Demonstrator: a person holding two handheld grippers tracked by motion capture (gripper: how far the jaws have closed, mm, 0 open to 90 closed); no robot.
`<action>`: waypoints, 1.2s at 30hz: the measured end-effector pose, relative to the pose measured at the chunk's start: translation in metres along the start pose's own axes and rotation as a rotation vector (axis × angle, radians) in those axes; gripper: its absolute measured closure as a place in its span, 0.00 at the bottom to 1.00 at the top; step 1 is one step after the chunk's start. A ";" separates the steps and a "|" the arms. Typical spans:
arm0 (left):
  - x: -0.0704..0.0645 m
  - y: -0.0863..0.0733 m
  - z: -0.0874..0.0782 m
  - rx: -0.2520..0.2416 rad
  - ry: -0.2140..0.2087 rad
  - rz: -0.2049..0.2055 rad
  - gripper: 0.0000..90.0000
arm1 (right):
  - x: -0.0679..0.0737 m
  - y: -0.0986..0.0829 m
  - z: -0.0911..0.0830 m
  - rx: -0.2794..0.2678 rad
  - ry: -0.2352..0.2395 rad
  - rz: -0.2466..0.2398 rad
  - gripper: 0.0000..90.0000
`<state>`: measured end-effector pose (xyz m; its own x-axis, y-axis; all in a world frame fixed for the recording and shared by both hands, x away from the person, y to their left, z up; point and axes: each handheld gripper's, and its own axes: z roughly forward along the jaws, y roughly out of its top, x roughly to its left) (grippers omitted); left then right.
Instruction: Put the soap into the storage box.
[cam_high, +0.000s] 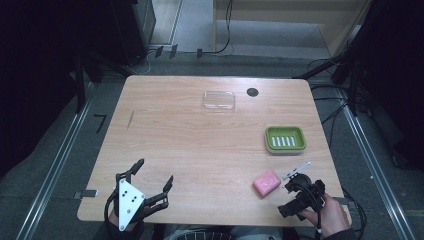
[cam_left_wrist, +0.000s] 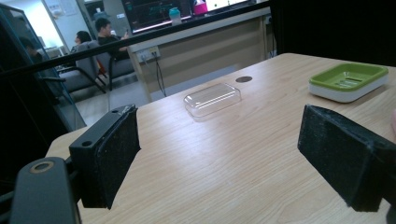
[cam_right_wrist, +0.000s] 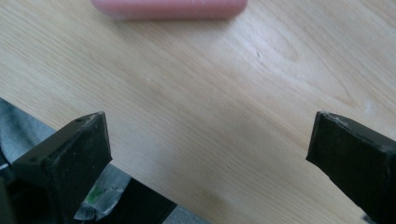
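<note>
There is one wooden table. It is the biggest thing here.

There are two grippers. The left gripper sits over the near left corner of the table. A hand holds it from below. Its two jaws are wide apart with nothing between them. It has one grey plate with three corners on top. In the left gripper view the two black pads stand far from each other, with bare wood between them.

The right gripper is over the near right corner, held by one hand. In the right gripper view its two jaws are also wide apart and hold nothing. They sit right over the near edge of the table.

There is one green soap dish with a white bottom. It is ahead of the right gripper, farther up the table.

There is one clear plastic lid. It lies far ahead of both grippers, near the far edge.

There is one pink soap. It lies on the wood just beside the right gripper, on its left. In the right gripper view the soap is straight ahead of the jaws, not touching them.

There is one small dark round spot on the table, just to the right of the lid.
</note>
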<state>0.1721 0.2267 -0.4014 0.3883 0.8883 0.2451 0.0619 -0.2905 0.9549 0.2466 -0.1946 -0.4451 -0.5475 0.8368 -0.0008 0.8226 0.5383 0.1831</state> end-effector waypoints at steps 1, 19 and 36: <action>0.000 0.000 -0.001 0.002 0.002 0.003 0.15 | 0.001 0.002 0.000 0.000 0.001 -0.002 0.00; -0.001 0.000 -0.003 -0.009 0.004 0.007 0.15 | 0.011 0.032 0.006 -0.036 0.003 -0.041 0.00; 0.000 0.000 -0.003 -0.008 0.005 0.008 0.15 | 0.020 0.066 0.018 -0.046 0.001 -0.077 0.00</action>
<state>0.1693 0.2275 -0.4010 0.3844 0.8878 0.2533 0.0519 -0.2947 0.9542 0.2933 -0.1407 -0.4511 -0.6093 0.7928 -0.0155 0.7700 0.5963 0.2271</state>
